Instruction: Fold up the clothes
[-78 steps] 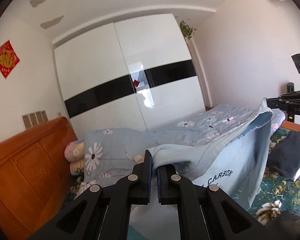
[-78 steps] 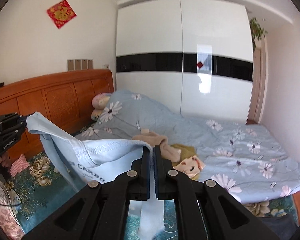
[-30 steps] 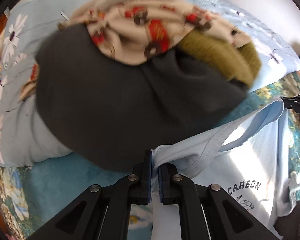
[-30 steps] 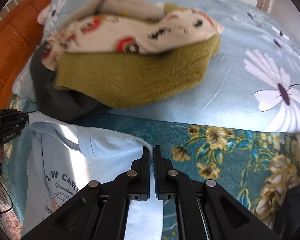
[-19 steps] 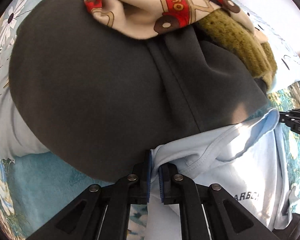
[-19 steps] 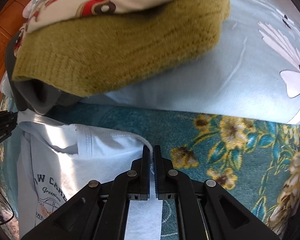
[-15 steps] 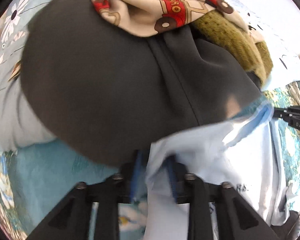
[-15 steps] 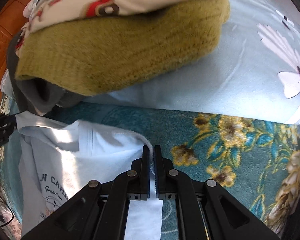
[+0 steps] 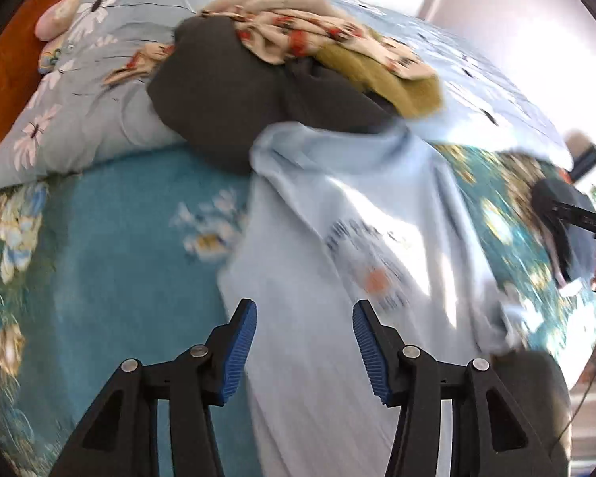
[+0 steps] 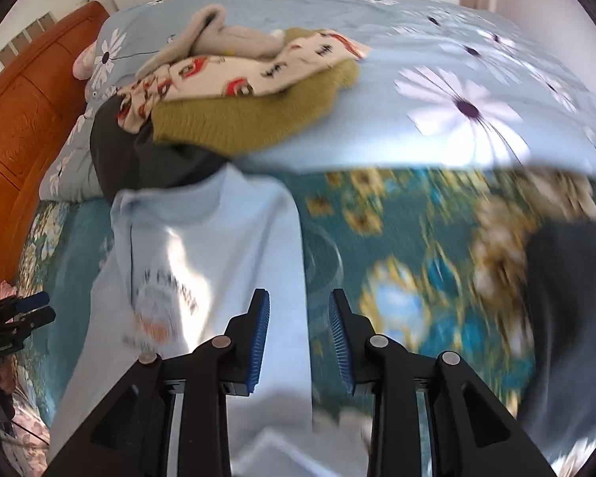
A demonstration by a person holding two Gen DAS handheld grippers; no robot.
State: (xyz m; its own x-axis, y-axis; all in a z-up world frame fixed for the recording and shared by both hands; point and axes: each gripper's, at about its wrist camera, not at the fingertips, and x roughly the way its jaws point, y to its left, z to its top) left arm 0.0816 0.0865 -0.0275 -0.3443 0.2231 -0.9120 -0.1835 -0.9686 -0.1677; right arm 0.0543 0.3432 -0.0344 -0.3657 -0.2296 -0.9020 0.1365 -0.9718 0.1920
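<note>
While both grippers hover over the bed, neither grasps anything: the left gripper (image 9: 304, 336) has its blue-padded fingers spread wide above the lower part of the light blue T-shirt (image 9: 349, 262), and the right gripper (image 10: 298, 338) is likewise released, its jaws parted over the shirt's right edge. The shirt lies spread on the teal floral blanket (image 9: 99, 262), printed chest upward, with its collar end touching a pile of clothes. That pile holds a dark grey garment (image 9: 234, 91), an olive knitted sweater (image 10: 250, 119) and a cream cartoon-print garment (image 10: 234, 71), all resting on the pale blue daisy duvet (image 10: 476, 91).

Only the right wrist view shows the orange wooden headboard (image 10: 24, 127) clearly, a grey-beige garment (image 10: 218, 39) on top of the pile, and a dark cloth (image 10: 568, 298) at the right side of the blanket. Only the left wrist view shows the shirt's crumpled right sleeve (image 9: 492, 318) and the other gripper's black body at the frame's right edge. Both views are motion-blurred, so the chest lettering cannot be read.
</note>
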